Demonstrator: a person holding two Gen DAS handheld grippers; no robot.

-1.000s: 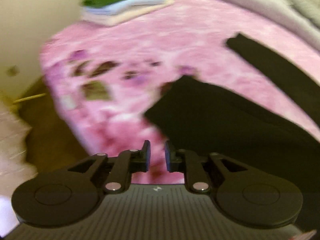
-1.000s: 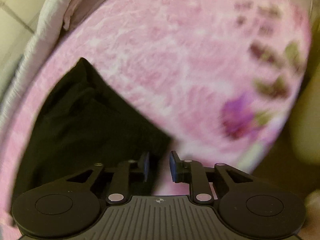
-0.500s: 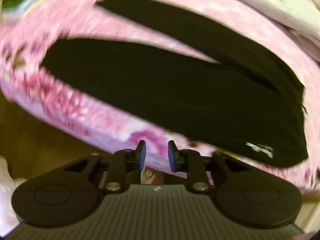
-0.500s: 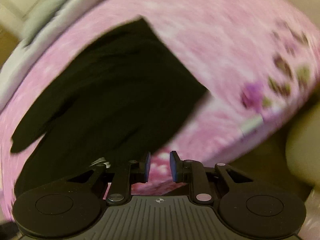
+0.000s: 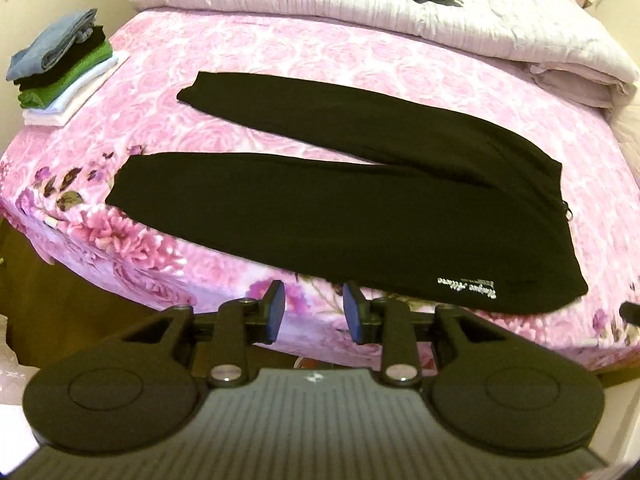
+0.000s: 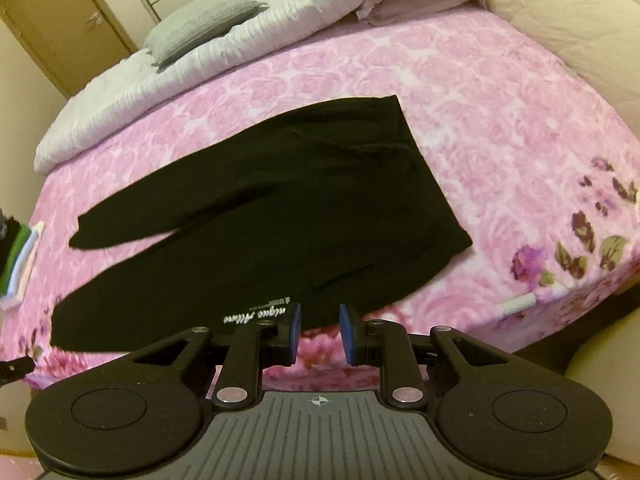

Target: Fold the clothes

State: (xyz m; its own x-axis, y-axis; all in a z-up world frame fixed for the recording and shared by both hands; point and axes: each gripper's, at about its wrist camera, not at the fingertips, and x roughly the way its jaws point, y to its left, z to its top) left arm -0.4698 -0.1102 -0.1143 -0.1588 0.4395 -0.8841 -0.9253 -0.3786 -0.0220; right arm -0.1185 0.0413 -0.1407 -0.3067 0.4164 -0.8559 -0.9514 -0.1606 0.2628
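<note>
Since the earlier frames both grippers have drawn back and upward from the trousers, so that the whole garment now shows in each view; the left gripper [image 5: 314, 312] has just been opening, with nothing between its jaws. It now stands spread and empty. The right gripper [image 6: 319, 334] stands with a narrower gap, also holding nothing. The black trousers [image 5: 340, 208] lie flat on the pink bedspread [image 5: 280, 56], legs parted in a V. Their long axis runs across both views, cuffs toward the stack of folded clothes [image 5: 60, 72], waistband on the opposite side. The near leg lies along the front edge of the bed, just ahead of both grippers. By judgement, the left gripper sits nearer the leg's middle, the right nearer the waistband end; folding leg onto leg would likely begin from this near edge.
</note>
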